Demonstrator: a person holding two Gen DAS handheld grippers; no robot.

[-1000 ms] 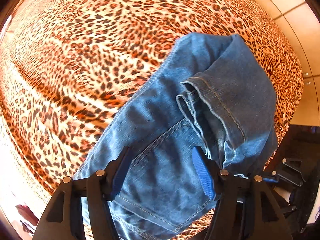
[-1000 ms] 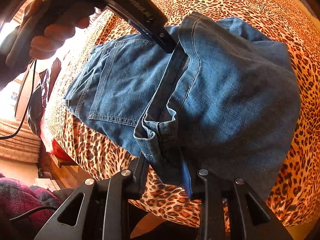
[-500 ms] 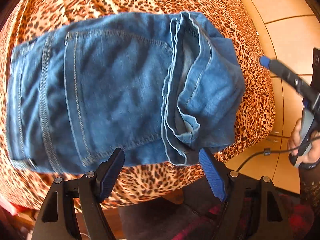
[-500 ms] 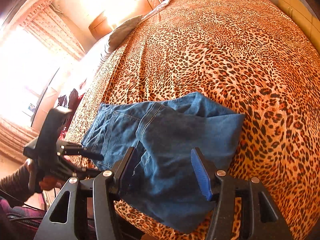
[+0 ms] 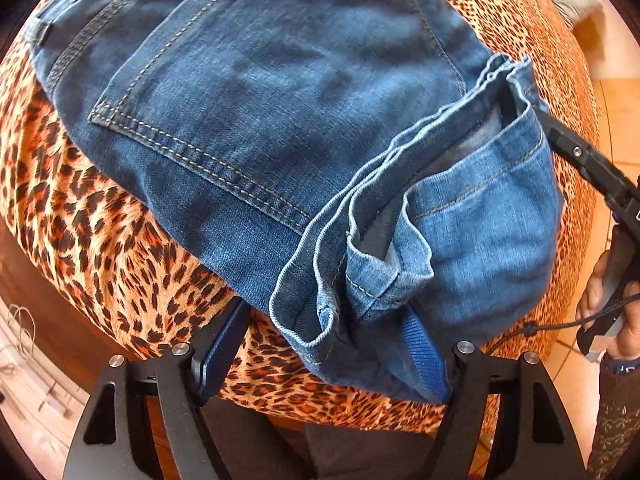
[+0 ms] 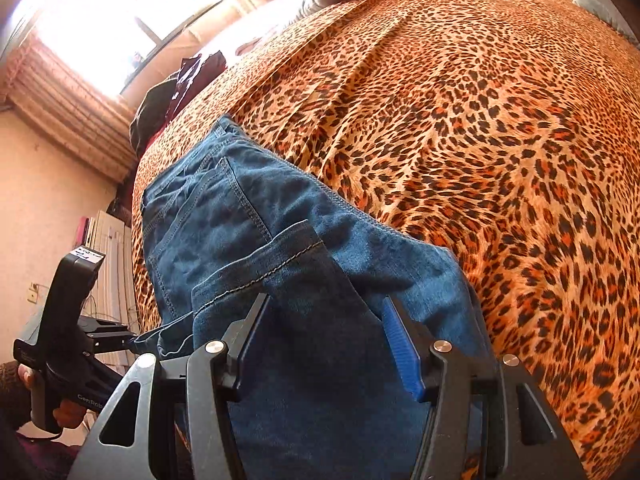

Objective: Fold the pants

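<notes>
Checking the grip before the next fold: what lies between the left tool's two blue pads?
In the left wrist view, the left tool stands open, and the folded blue denim jeans' bunched hem edges lie between its pads, over leopard-print bedspread.

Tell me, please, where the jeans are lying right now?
The folded jeans lie on the leopard-print bedspread near its edge, lower left in the right wrist view, just ahead of both open grippers.

You see blue denim pants (image 5: 280, 128) with tan stitching, hem cuffs faded lighter blue. The bedspread (image 6: 460, 120) is orange-tan leopard print with black spots. Both grippers are black with blue ribbed pads (image 5: 426, 354). At far right, the floor tiles (image 5: 618, 120) are peach.
</notes>
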